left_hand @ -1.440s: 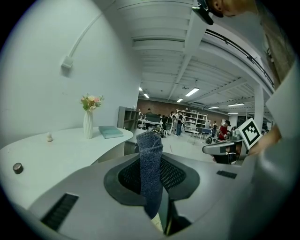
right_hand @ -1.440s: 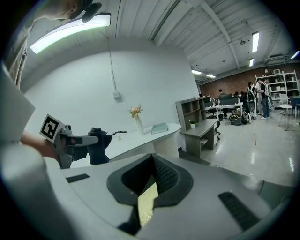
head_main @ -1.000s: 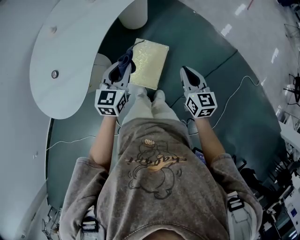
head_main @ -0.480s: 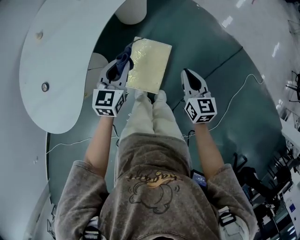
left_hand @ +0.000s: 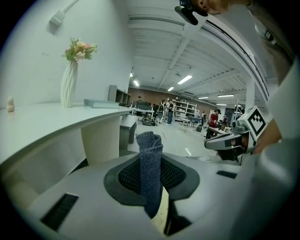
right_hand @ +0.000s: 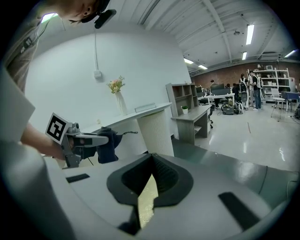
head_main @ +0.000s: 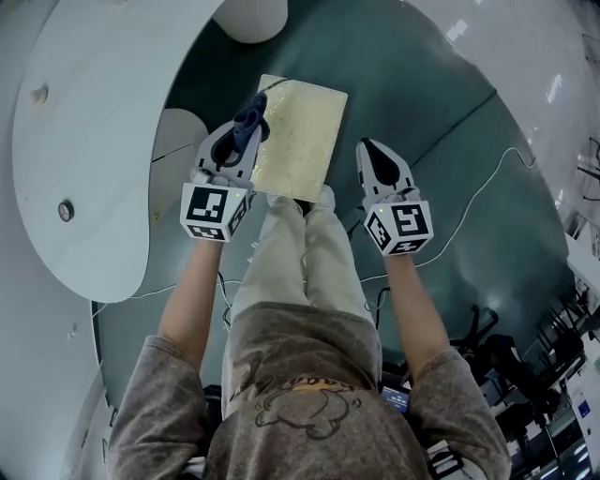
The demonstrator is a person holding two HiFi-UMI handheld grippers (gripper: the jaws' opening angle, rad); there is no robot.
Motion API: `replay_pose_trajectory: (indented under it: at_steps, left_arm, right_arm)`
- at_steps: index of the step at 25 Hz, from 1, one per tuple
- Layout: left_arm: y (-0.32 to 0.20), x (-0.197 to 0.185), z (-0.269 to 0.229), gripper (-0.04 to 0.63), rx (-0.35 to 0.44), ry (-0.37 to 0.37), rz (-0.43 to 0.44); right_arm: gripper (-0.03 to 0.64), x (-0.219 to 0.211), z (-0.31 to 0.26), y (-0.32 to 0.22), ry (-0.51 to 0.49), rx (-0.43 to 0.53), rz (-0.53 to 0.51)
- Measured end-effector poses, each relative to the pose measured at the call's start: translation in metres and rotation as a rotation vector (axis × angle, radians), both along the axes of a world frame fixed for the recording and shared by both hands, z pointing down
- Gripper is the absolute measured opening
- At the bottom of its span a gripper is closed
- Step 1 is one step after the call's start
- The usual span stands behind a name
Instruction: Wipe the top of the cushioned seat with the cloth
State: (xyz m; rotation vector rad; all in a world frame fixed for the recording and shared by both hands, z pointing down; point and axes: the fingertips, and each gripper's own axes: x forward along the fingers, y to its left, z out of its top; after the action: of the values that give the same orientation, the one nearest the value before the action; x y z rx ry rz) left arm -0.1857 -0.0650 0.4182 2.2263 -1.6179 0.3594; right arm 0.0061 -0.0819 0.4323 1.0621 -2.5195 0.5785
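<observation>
The cushioned seat [head_main: 302,131] is a pale yellow rectangle on the dark green floor, just ahead of the person's feet. My left gripper [head_main: 246,131] hovers over the seat's left edge, shut on a dark blue cloth [head_main: 250,114]. In the left gripper view the cloth [left_hand: 150,178] stands up rolled between the jaws. My right gripper [head_main: 368,150] hangs right of the seat, apart from it, with its jaws together and nothing in them. A sliver of the seat [right_hand: 146,201] shows below its jaws. The left gripper [right_hand: 86,139] and cloth [right_hand: 108,146] also appear in the right gripper view.
A white curved counter [head_main: 94,141] runs along the left, with round white pedestals [head_main: 255,17] at the back and beside the seat [head_main: 178,141]. A vase of flowers [left_hand: 70,79] stands on the counter. A white cable [head_main: 469,202] trails over the floor at right.
The head view has shifted, so the seat and grippers sit a little lower in frame. Both grippers keep their places beside the seat. The left still holds the cloth.
</observation>
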Motion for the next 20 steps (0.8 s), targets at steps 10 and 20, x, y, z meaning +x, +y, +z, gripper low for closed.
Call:
replay_pose_trajectory:
  at_steps: [10, 20]
  left_arm:
    - [-0.032, -0.012, 0.073, 0.083, -0.039, -0.042, 0.037]
    - [-0.05, -0.021, 0.13, 0.083, -0.075, -0.122, 0.101]
  right_arm:
    - [0.006, -0.004, 0.055, -0.022, 0.016, -0.032, 0.014]
    - [0.006, 0.0, 0.092, -0.02, 0.033, -0.067, 0.031]
